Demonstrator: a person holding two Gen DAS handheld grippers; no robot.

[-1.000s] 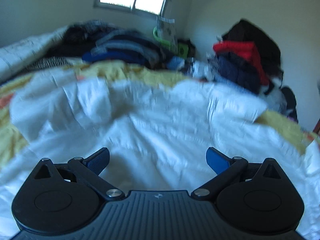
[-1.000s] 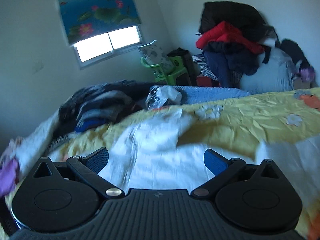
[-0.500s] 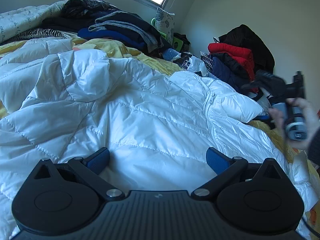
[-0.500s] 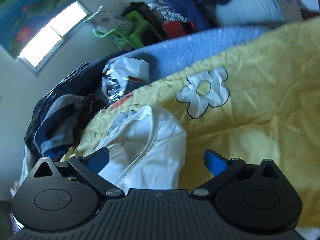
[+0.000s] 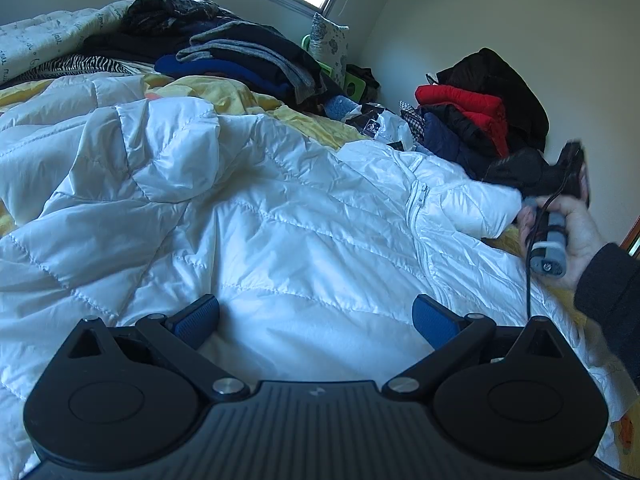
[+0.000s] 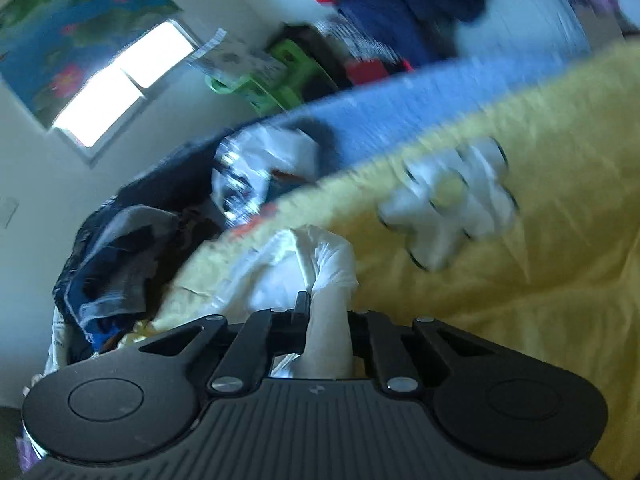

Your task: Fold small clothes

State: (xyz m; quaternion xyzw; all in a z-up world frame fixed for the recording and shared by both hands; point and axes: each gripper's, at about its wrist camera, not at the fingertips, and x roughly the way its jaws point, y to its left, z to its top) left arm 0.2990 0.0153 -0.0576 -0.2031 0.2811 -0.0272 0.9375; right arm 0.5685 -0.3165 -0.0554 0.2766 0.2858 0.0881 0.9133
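Observation:
A white quilted puffer jacket lies spread on the bed with yellow bedding. My left gripper is open and hovers just over the jacket's lower part, holding nothing. My right gripper is shut on the jacket's white sleeve end. In the left wrist view the right gripper sits at the jacket's right sleeve end, held by a hand.
Folded dark clothes are stacked at the head of the bed. A pile of red, navy and black garments stands by the right wall. A plastic bag and green chair lie beyond the bed edge.
My right gripper has closed on the jacket's sleeve end; half a second ago it was open above it. The left gripper has stayed open over the jacket.

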